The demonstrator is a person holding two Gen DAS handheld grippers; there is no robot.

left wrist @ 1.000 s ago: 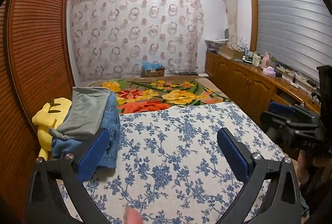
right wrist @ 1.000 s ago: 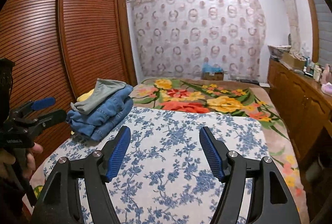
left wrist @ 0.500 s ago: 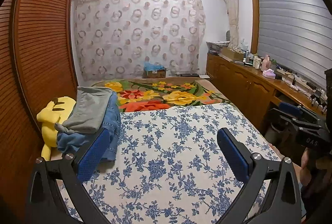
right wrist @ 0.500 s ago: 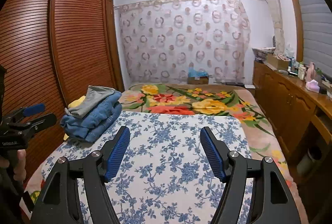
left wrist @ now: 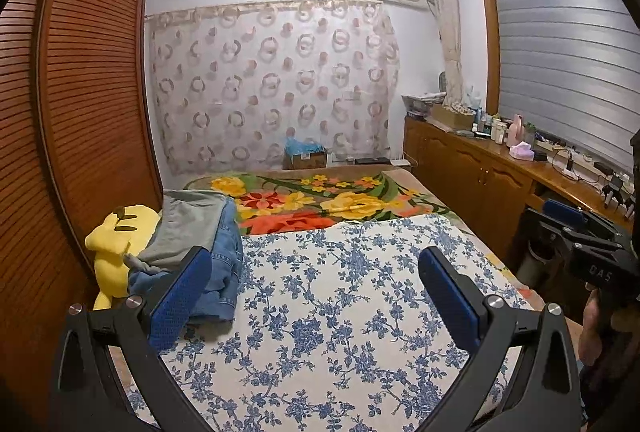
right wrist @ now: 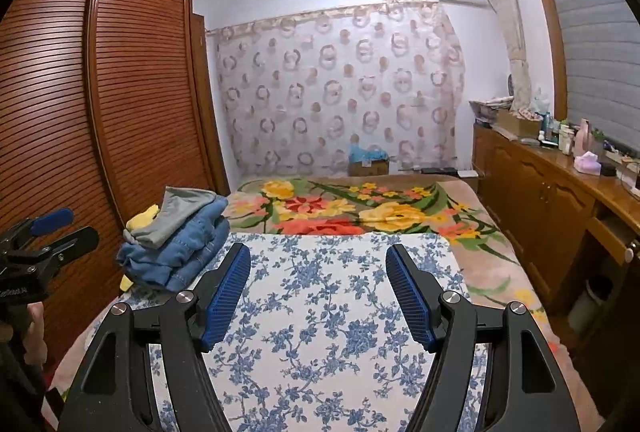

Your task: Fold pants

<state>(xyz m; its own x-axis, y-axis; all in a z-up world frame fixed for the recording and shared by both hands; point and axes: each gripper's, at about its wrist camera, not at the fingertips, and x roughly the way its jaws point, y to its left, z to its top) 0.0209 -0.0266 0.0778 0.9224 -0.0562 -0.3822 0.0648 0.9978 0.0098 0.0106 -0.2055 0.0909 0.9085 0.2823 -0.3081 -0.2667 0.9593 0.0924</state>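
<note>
A pile of folded pants, grey pants (left wrist: pixel 186 224) on top of blue jeans (left wrist: pixel 224 264), lies at the left edge of the bed; it also shows in the right wrist view (right wrist: pixel 180 244). My left gripper (left wrist: pixel 316 268) is open and empty, held above the blue floral sheet (left wrist: pixel 328 312), with the pile just beyond its left finger. My right gripper (right wrist: pixel 318 264) is open and empty over the same sheet (right wrist: pixel 320 332), right of the pile. Each gripper appears at the edge of the other's view.
A yellow plush toy (left wrist: pixel 116 248) lies behind the pile against the wooden wardrobe (left wrist: pixel 80 111). A flowered blanket (left wrist: pixel 328 199) covers the far half of the bed. A wooden cabinet (left wrist: pixel 480 179) with clutter runs along the right wall.
Both grippers have risen and tilted upward, so more wall and ceiling show. Both stay open and empty. The pile has not moved.
</note>
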